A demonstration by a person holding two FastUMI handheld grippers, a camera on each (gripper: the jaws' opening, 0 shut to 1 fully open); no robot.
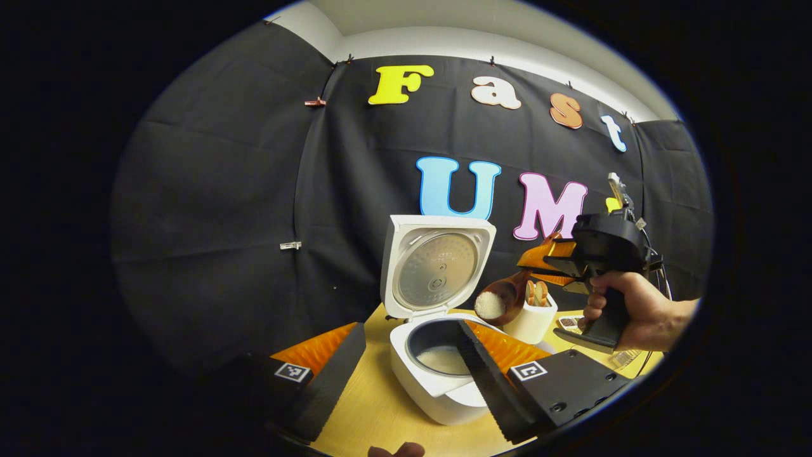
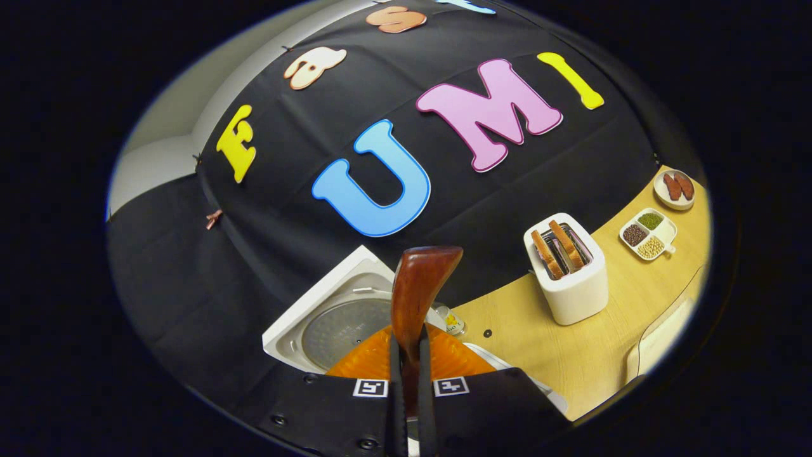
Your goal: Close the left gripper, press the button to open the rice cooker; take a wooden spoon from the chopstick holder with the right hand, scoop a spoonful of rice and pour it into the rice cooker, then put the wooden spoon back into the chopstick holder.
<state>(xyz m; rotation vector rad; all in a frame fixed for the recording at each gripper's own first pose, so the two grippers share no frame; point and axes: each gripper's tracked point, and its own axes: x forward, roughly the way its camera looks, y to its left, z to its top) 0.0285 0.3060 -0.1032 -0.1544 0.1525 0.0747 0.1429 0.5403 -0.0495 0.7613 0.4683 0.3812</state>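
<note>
The white rice cooker (image 1: 438,393) stands open on the wooden table, its lid (image 1: 438,263) upright and some rice in the pot. My left gripper (image 1: 411,330) is open in front of it, one finger on either side of the pot and nothing between them. A hand holds my right gripper (image 1: 539,263) up at the right, shut on the wooden spoon (image 1: 498,301). The spoon's bowl carries white rice and hangs just right of the cooker's lid. In the right gripper view the spoon (image 2: 415,292) stands up from my right gripper (image 2: 409,346), above the lid (image 2: 336,327).
A white toaster (image 2: 568,273) with bread slices stands right of the cooker; it is the white toaster (image 1: 533,317) behind the spoon. Farther right lie a divided dish of beans (image 2: 648,233) and a small plate (image 2: 675,188). A small bottle (image 2: 451,320) stands by the lid.
</note>
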